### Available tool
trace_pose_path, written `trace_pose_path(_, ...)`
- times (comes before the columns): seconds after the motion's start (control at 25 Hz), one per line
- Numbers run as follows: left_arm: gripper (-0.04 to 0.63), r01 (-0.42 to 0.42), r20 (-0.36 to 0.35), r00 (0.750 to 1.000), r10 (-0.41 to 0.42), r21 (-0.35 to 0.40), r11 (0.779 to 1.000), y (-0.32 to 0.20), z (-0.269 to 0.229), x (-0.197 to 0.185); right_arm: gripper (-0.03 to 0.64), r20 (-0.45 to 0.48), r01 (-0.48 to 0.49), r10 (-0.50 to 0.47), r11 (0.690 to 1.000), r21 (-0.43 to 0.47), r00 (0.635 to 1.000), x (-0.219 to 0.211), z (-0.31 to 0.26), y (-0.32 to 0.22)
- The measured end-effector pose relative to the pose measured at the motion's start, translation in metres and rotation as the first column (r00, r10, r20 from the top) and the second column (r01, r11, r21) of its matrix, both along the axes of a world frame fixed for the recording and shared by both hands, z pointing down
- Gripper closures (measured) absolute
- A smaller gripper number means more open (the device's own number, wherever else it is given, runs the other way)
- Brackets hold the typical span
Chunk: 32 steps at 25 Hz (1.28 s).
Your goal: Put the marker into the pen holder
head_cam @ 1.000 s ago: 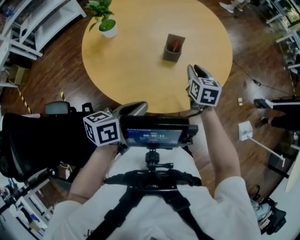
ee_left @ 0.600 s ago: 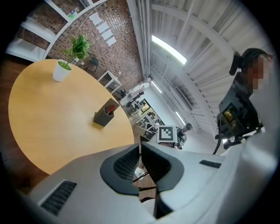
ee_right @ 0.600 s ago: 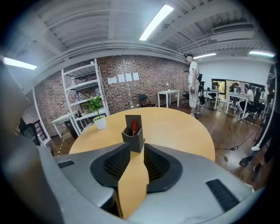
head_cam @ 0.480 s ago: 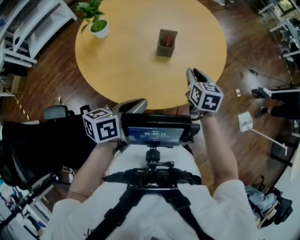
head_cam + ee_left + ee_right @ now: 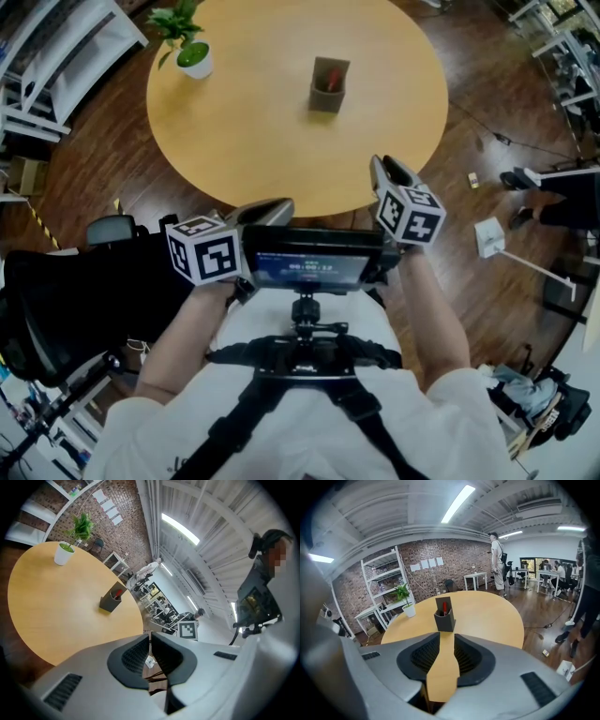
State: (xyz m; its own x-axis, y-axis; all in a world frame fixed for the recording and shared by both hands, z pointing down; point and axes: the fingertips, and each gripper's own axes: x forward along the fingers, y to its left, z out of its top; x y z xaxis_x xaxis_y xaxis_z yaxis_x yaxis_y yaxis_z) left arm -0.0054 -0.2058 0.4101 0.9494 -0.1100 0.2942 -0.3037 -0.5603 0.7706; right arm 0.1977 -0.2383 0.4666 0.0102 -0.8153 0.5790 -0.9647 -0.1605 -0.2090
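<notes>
The left gripper [image 5: 150, 637] has its jaws all but together, holding nothing, just off the round table's [image 5: 234, 141] near edge. The right gripper [image 5: 446, 639], jaws slightly apart and empty, is at that edge. The red marker [image 5: 444, 606] stands in the pen holder [image 5: 446, 619] toward the far edge.

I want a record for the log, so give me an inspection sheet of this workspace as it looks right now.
Surface: round wooden table, carrying two things.
Job's things: red marker stands inside the pen holder, near the table's middle.
Clutter: potted plant near the table's edge.
Grippers: left gripper shut, nothing in it; right gripper open, nothing in it; both close to the person's body, touching nothing.
Cables: one cable on the wooden floor beside the table.
Surroundings: white shelving, black chair, a person standing beyond the table.
</notes>
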Motion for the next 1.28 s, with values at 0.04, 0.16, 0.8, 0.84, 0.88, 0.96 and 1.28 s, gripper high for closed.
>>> trace_pose_path(0.04, 0.597, -0.004, -0.002, 1.000, 0.004, -0.002, 1.000, 0.001, 0.000, 0.000, 0.509, 0.007, -0.008, 0.008, 1.000, -0.002, 1.000, -0.002, 0.000, 0.005)
trace_pose_path(0.16, 0.597, -0.018, -0.007, 1.000, 0.018, -0.008, 1.000, 0.004, 0.000, -0.002, 0.509, 0.036, -0.028, 0.028, 1.000, -0.007, 0.999, -0.009, 0.003, 0.018)
trace_pose_path(0.8, 0.597, -0.109, -0.020, 0.994, 0.108, -0.019, 0.994, 0.018, 0.007, -0.012, 0.509, 0.078, -0.125, 0.129, 0.990, -0.060, 0.988, -0.034, 0.007, 0.084)
trace_pose_path(0.84, 0.597, -0.119, -0.017, 0.993, 0.119, -0.024, 0.993, 0.020, 0.009, -0.013, 0.509, 0.080, -0.132, 0.137, 0.989, -0.061, 0.987, -0.036, 0.006, 0.087)
trace_pose_path(0.88, 0.597, -0.131, -0.017, 0.991, 0.130, -0.030, 0.991, 0.022, 0.011, -0.013, 0.509, 0.085, -0.140, 0.145, 0.988, -0.060, 0.986, -0.038, 0.005, 0.090)
trace_pose_path(0.96, 0.597, -0.154, -0.026, 0.988, 0.153, -0.043, 0.987, 0.024, 0.017, -0.011, 0.509, 0.097, -0.153, 0.157, 0.987, -0.047, 0.983, -0.041, 0.005, 0.093)
trace_pose_path(1.28, 0.597, -0.197, -0.018, 0.980, 0.196, -0.062, 0.979, 0.048, 0.027, -0.005, 0.509, 0.113, -0.158, 0.161, 0.987, -0.043, 0.980, -0.053, -0.006, 0.114)
